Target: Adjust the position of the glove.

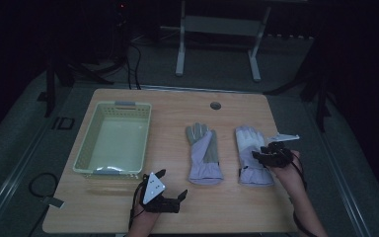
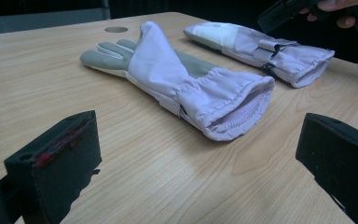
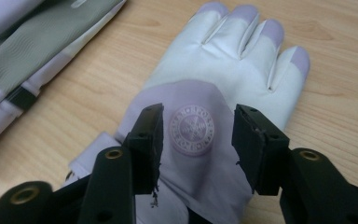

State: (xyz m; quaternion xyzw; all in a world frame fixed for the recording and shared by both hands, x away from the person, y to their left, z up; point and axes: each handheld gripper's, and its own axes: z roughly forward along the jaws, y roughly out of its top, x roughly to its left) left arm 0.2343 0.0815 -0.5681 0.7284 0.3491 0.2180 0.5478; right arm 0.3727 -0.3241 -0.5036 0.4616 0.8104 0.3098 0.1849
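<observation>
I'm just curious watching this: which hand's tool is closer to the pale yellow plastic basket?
Left. The left tool sits just below the pale yellow plastic basket; the right tool hovers over the far lilac glove.

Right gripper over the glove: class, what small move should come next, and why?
Probably lower the right gripper and shut it on the right glove. Its jaws stand open just above the glove's back, straddling the round logo, gripping nothing, and the basket stands empty.
</observation>
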